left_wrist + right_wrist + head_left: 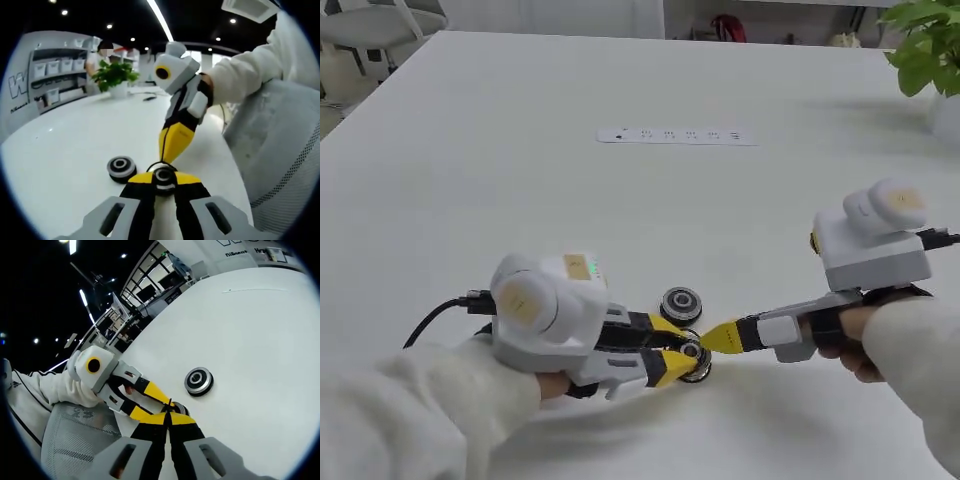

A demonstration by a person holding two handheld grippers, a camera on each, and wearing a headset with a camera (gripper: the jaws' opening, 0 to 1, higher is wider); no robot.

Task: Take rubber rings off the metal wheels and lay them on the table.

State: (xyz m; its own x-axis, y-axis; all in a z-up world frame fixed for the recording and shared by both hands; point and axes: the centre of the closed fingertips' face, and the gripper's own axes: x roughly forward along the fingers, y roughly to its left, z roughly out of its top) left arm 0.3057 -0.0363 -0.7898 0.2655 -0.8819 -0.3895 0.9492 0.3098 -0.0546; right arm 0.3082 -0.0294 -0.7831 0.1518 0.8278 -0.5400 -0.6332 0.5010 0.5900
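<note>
My left gripper (164, 179) is shut on a small metal wheel (164, 174) and holds it just above the white table (620, 220). My right gripper (170, 416) comes in from the right, tip to tip with the left one. Its yellow jaws are shut on a thin black rubber ring (156, 164) at the wheel's edge. In the head view the two grippers meet at the held wheel (694, 361), near the table's front edge. A second wheel (680, 303) with its black ring on lies flat on the table just behind them, and it shows as well in the right gripper view (199, 380).
A white power strip (677, 135) lies across the middle of the table. A potted plant (930, 45) stands at the far right corner. An office chair (370, 30) is beyond the far left edge. A person's sleeves border the front.
</note>
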